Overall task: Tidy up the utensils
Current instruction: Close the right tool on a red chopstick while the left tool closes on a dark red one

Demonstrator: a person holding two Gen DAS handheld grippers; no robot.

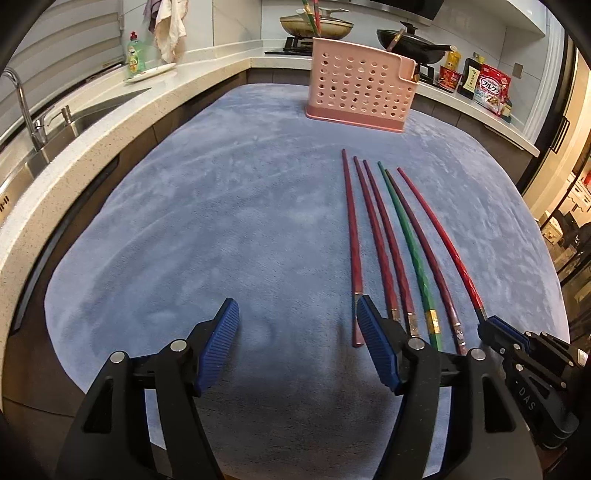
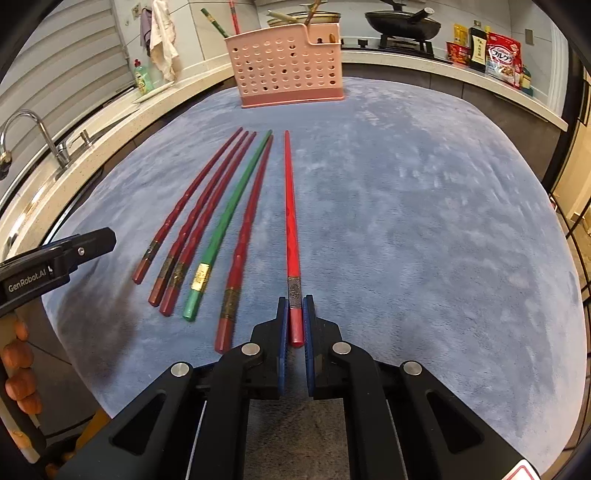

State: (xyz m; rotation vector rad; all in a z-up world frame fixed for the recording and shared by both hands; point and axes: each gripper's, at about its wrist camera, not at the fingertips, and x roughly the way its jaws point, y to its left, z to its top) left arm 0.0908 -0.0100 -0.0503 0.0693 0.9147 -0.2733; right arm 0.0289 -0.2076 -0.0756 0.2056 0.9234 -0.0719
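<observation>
Red chopstick point(image 2: 290, 221) is clamped at its near end by the right hand-held gripper point(image 2: 295, 321), low centre of the frame. Left hand-held gripper point(image 1: 297, 325) hangs open, gripping nothing, beside five other chopsticks point(image 2: 207, 221) lying on the blue-covered bench point(image 2: 424, 221). Pink holder point(image 2: 288, 66) up top has a few already, so I'd say roughly six left.

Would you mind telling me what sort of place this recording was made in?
Most likely a home kitchen: a sink with a faucet sits in the counter, a black wok rests on a gas stove, and dish soap stands nearby.
</observation>
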